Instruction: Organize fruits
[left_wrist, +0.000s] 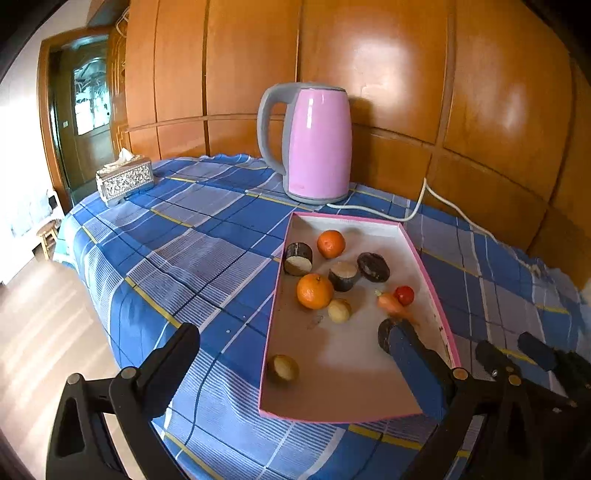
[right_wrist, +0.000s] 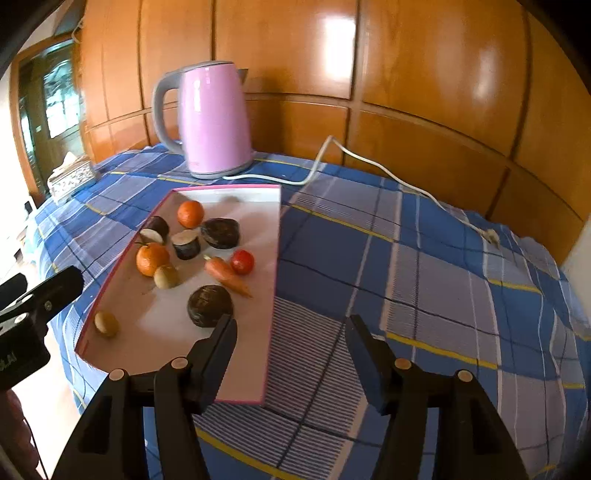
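Left wrist view: left tool is spread wide and holds nothing, its fingers straddling the near end of the pink-rimmed tray; one finger hangs over the plaid tabletop outside the tray's left wall, the other reaches over the tray floor. That far finger hides most of a dark round piece, so I can't tell if they touch. Ahead of the tool, all inside the tray: two mandarins, three dark cut chunks, a carrot just beside a small red tomato, and two small yellowish fruits, one mid-tray, one close to the near-left corner. My read: everything is already corralled in the tray, so what's left looks like sorting or grouping, not gathering. Beyond the tray stand a pink kettle with its cord and a tissue box, both clear of the work. Right wrist view: right tool is also wide and empty, straddling the tray's right wall, one finger over the tray and one over bare cloth. The dark round piece sits just ahead of the inside finger, the closest item, so likely the next pick, with the carrot just past it. Left tool's fingertip shows at the left edge, near the tray's left side. Tray walls are low, so I'd expect round items to roll if nudged.
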